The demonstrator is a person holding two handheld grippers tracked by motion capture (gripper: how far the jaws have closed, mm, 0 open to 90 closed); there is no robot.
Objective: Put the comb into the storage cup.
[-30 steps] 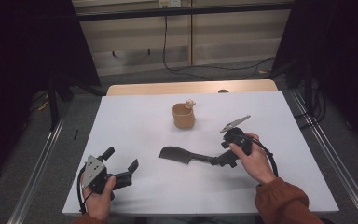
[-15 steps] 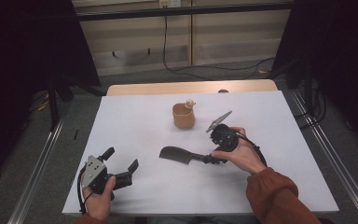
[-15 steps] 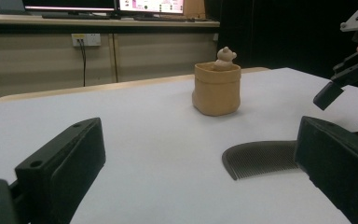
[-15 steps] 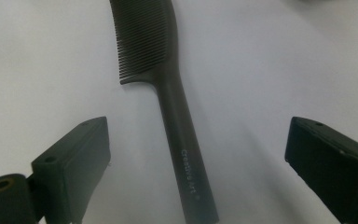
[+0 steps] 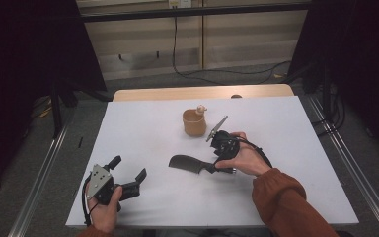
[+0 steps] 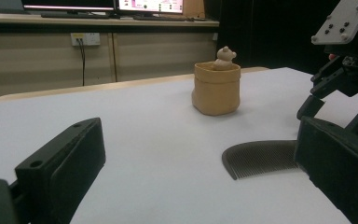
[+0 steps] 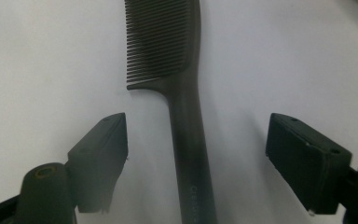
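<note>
So the black comb is lying flat on the white surface, roughly in the middle and a bit toward the near side, teeth end pointing left and the handle running right. In the right gripper view the comb's handle sits right between the two jaws with clear gaps on both sides, so nothing's pinching it. There's some faint embossed lettering low on the handle, but it's too blurry to read.

The right hand-held gripper is over the handle end, with the person's hand wrapped round it and an orange-brown sleeve coming in from the near right. Its jaws have just been closing in a bit, with the handle between them, but they're spread and not touching it.

The left hand-held gripper is well apart from the comb, down at the near left corner, jaws spread wide with nothing in them, grey plate on top.

Farther back, just beyond the comb, is a little tan pot shaped like a paper bag, with a small bear figure peeking out of the top. It stands upright.

The white surface lies over a wooden table whose edge shows at the far side. Behind that there's a pale panelled wall with a socket and a black cable hanging down, monitors up top in the left gripper view, and dark curtains either side.
</note>
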